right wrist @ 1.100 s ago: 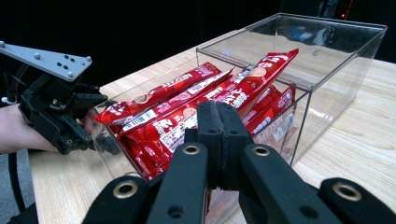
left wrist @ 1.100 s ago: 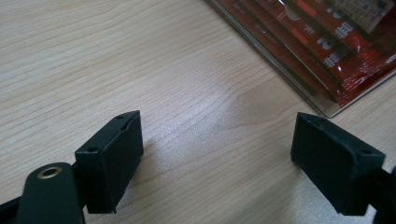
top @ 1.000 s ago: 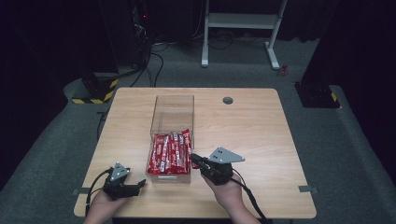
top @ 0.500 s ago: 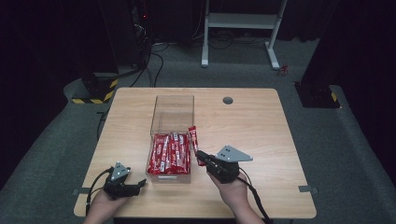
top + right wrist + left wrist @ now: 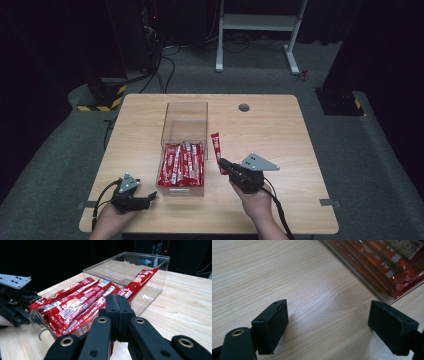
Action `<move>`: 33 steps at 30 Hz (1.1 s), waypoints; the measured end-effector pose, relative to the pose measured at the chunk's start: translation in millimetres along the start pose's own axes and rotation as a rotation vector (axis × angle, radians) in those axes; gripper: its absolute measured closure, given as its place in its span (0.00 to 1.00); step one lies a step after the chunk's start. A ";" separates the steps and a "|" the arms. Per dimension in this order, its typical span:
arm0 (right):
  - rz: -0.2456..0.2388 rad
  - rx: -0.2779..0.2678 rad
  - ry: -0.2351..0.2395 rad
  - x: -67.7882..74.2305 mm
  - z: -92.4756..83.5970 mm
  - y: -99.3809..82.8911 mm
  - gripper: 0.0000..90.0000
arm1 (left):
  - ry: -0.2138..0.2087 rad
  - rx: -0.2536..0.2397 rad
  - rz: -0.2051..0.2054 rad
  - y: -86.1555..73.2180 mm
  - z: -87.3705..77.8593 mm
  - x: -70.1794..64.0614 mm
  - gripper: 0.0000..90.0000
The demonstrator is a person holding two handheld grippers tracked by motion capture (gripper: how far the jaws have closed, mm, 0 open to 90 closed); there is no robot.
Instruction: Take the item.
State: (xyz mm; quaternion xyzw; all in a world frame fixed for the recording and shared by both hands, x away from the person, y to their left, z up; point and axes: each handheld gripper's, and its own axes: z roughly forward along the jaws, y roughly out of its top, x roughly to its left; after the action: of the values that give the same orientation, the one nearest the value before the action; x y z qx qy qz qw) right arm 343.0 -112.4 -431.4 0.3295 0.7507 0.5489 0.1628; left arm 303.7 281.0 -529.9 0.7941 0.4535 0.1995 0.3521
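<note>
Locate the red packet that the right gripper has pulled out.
In the high view the red packet is clamped in the right gripper, just right of the clear box and outside its wall, its free end pointing toward the table's far edge.

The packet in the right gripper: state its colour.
Red with white print and lettering; the slim foil stick packet shows best in the right gripper view.

right hand-held gripper (image 5: 223, 165) | clamps red packet (image 5: 217, 146) | beside clear box (image 5: 184, 116)
</note>
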 end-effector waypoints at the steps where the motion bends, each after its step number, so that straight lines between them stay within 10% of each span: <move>1: 0.003 -0.004 -0.002 -0.9 -0.4 -0.1 1.00 | 0.000 0.000 0.000 0.0 0.0 0.0 0.19; 33: 0.059 0.045 -0.095 -36.7 9.0 -16.1 1.00 | -0.001 0.001 0.006 -2.6 -3.1 -1.4 0.19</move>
State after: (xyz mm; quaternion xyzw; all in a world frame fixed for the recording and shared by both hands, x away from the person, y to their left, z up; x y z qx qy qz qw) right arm 370.2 -133.6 -453.8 0.3809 0.7442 0.5202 0.1745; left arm 299.5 281.8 -529.7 0.7956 0.4512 0.1998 0.3514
